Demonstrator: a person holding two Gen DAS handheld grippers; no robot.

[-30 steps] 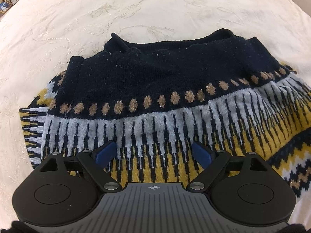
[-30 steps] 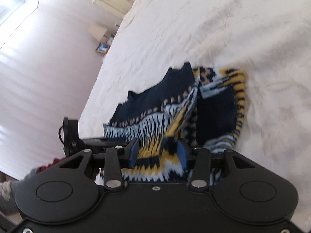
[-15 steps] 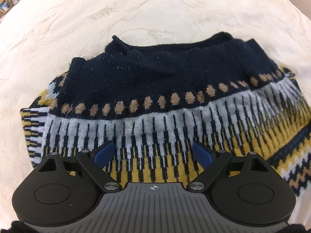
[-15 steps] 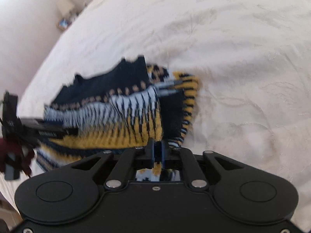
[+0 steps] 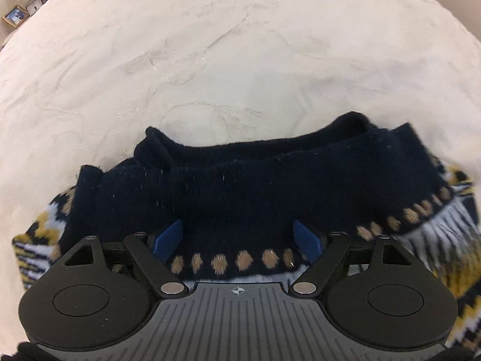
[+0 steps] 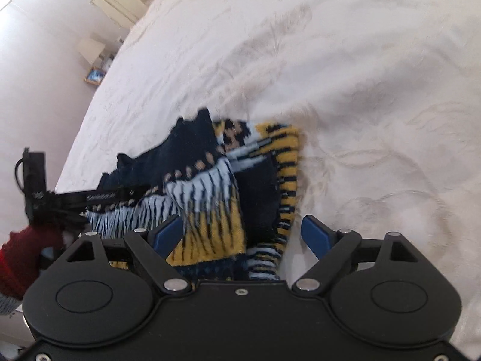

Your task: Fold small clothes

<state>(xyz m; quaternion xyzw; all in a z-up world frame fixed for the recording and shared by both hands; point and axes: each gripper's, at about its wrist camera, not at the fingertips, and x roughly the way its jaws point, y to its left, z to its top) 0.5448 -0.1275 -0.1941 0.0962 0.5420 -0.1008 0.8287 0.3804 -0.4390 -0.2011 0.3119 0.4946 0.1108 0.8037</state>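
Observation:
A small knitted sweater (image 5: 240,186), navy at the top with tan dots and white, yellow and black patterned bands, lies partly folded on a white bedspread (image 5: 240,60). My left gripper (image 5: 239,237) is open, its blue pads low over the navy part just above the tan dots. My right gripper (image 6: 242,234) is open over the sweater's patterned right side (image 6: 210,210), with the yellow band and a folded striped sleeve (image 6: 285,174) between its blue pads. The left gripper's body (image 6: 60,201) shows at the left in the right wrist view.
The embroidered white bedspread (image 6: 360,90) stretches all around the sweater. A tufted headboard (image 6: 126,3) and a box and picture frame (image 6: 93,57) on the floor lie beyond the bed edge. A lamp and framed photos (image 5: 18,15) stand at the far left.
My right gripper, shut on the sweater's edge half a second ago, has opened and let it go. My left gripper has moved forward from the striped band up to the navy part.

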